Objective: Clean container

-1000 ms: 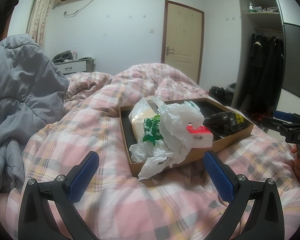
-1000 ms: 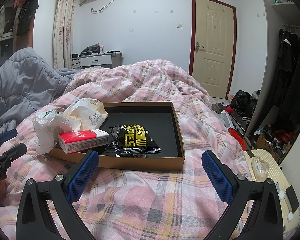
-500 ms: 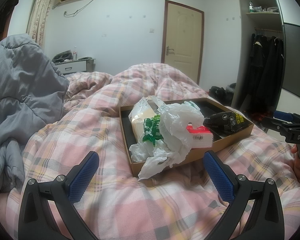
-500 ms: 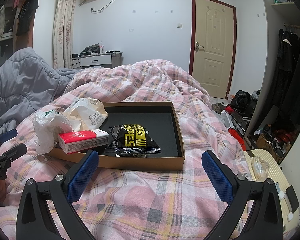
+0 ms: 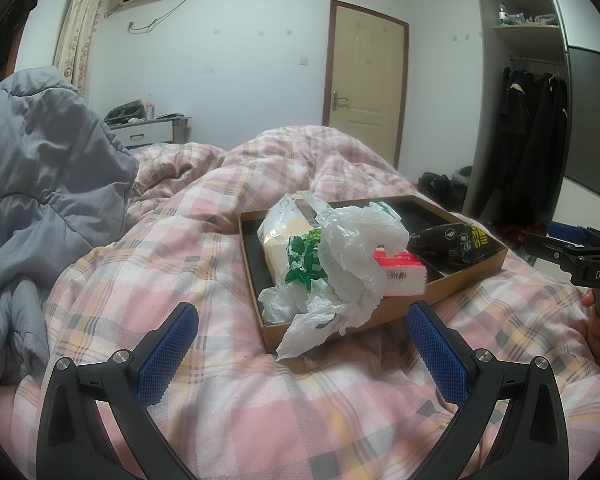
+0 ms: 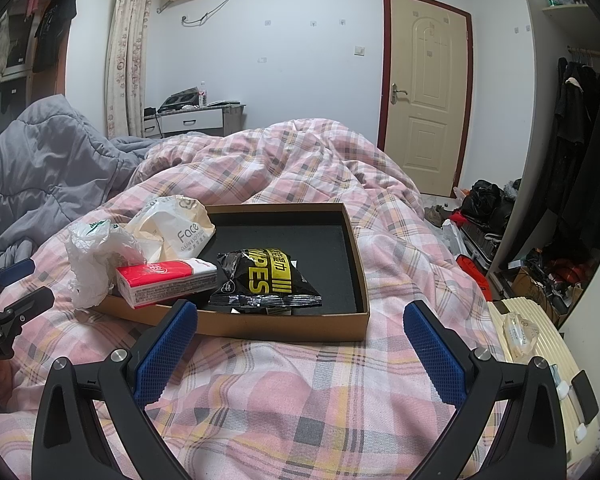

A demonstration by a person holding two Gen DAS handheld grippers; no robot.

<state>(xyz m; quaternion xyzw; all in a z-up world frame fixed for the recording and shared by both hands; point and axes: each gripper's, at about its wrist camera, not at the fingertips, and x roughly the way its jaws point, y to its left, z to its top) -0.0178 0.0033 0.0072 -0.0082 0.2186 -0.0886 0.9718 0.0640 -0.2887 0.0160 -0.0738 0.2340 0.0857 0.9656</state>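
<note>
Clearing the cardboard tray [image 6: 284, 322] looks like the step in hand, and nothing has been lifted out yet: it rests on the pink checked quilt [image 6: 300, 400] of the bed, just ahead of both grippers, whose jaws stand spread wide and empty. For the right gripper [image 6: 300, 344], the black wipes packet [image 6: 266, 280] lies nearest, straight ahead between its jaws, so I would pinch its crinkled near edge rather than the slippery middle. The left gripper [image 5: 302, 352] faces the loose white plastic bag [image 5: 340, 276] spilling over the tray's near corner; gather a bunched fold, since the red tissue pack [image 5: 400, 276] sits tucked behind it.
</note>
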